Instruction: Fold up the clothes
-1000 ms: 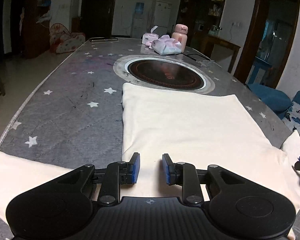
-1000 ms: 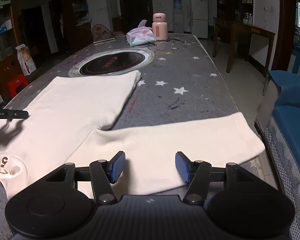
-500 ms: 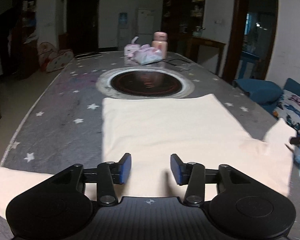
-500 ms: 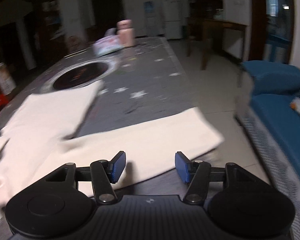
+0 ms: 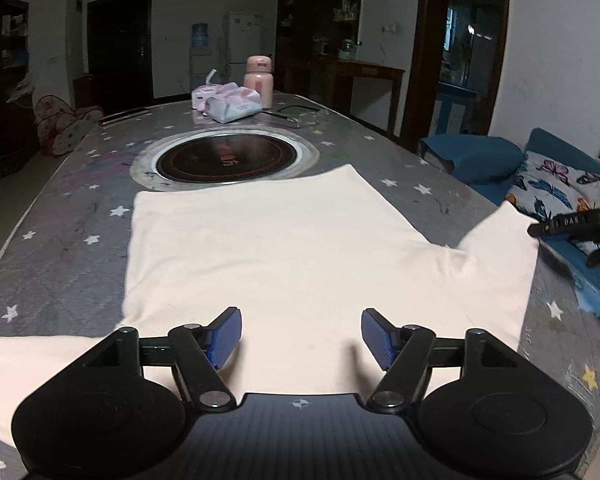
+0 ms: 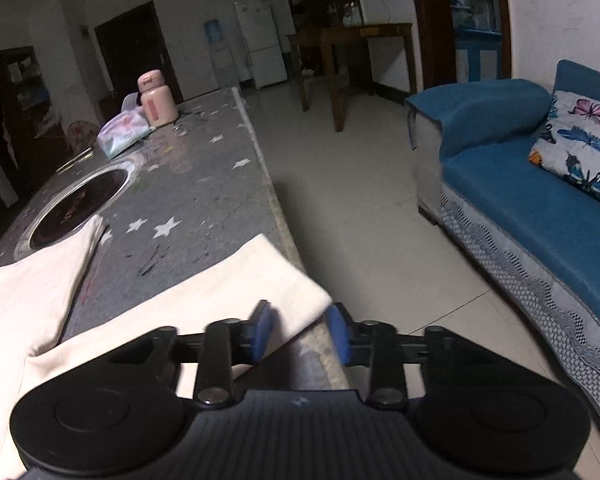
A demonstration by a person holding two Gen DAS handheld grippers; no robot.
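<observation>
Shifted right, the right gripper [image 6: 300, 334] is closing around the cream shirt's sleeve end [image 6: 296, 296]; left gripper [image 5: 301, 338] is opening, empty.

Left black two-finger gripper with blue pads [image 5: 301, 336]: angled downward, jaws wide apart and opening, nothing pinched. Right black two-finger gripper with blue pads [image 6: 300, 332]: angled downward, jaws closing, pads not yet pressing.

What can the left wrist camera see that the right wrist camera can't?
Only the left wrist view shows the left tool, jaws opening over the shirt's body, and the whole burner. Only the right wrist view shows the right tool, jaws closing around the sleeve end, plus the floor. Both show the table, pink bottle and sofa.
</observation>
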